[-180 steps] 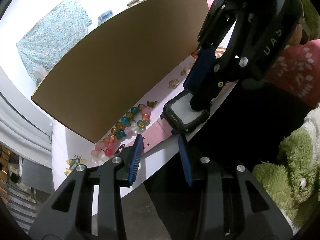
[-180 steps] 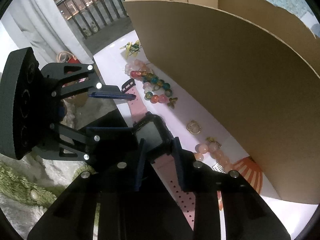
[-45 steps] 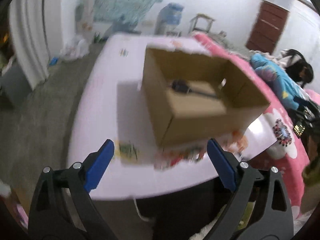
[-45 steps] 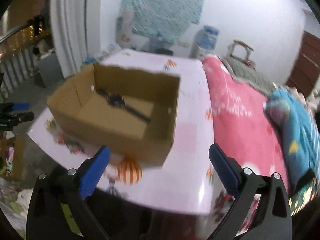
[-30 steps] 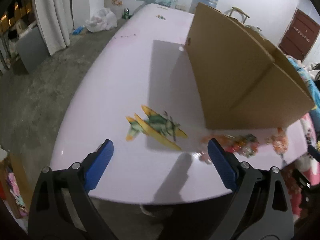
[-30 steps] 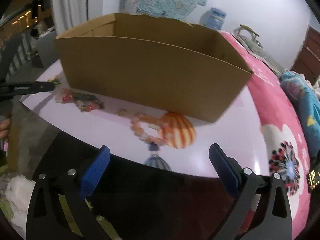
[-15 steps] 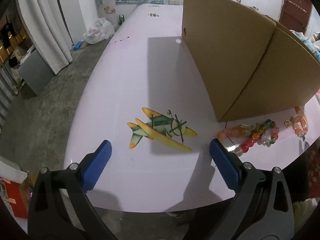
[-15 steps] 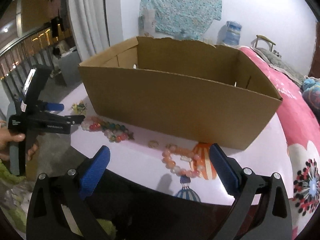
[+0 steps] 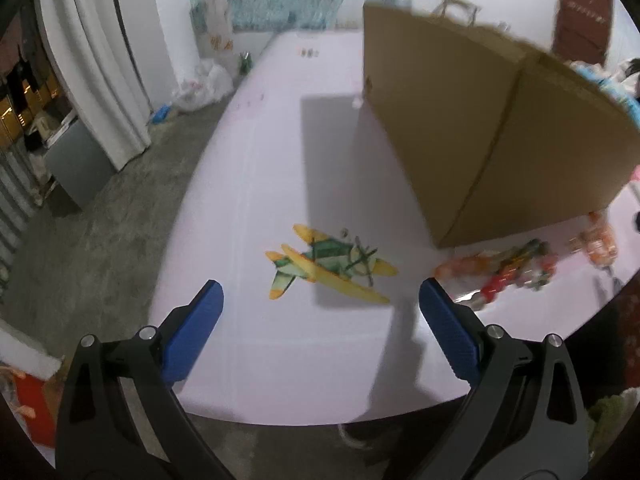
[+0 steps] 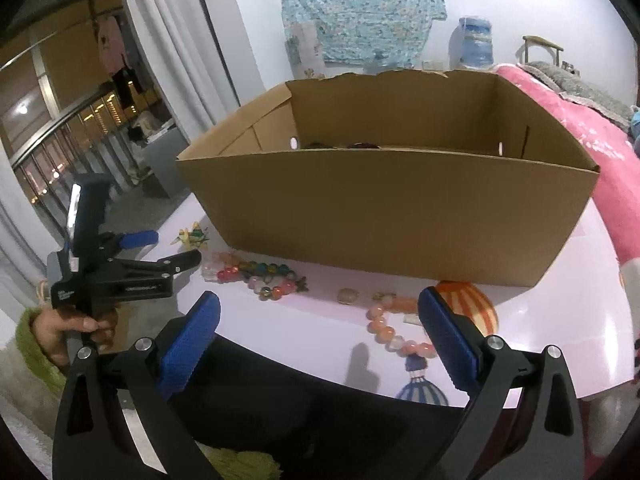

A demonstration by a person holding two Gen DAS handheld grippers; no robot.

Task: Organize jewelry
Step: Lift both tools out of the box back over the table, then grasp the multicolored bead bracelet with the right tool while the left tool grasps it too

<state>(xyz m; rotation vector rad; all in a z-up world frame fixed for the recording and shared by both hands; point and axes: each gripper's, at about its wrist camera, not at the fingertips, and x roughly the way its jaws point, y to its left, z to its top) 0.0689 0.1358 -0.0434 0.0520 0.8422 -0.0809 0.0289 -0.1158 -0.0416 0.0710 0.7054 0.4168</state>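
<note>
An open cardboard box stands on the pale pink table; dark items barely show over its near wall. In front of it lie a multicoloured bead bracelet, a small gold piece and a pink bead bracelet. My right gripper hovers open and holds nothing, near the table's front edge. My left gripper, held by a hand, is open at the table's left end. In the left wrist view the left gripper frames an aeroplane print, with the blurred beads and box to the right.
Orange and blue balloon prints mark the tabletop near the pink bracelet. A pink blanket lies to the right of the box. White curtains and grey floor are left of the table.
Six seconds ago both grippers gripped a pink-strapped watch; now both are open and the watch is out of view. Over the last half second, both views have shifted only slightly.
</note>
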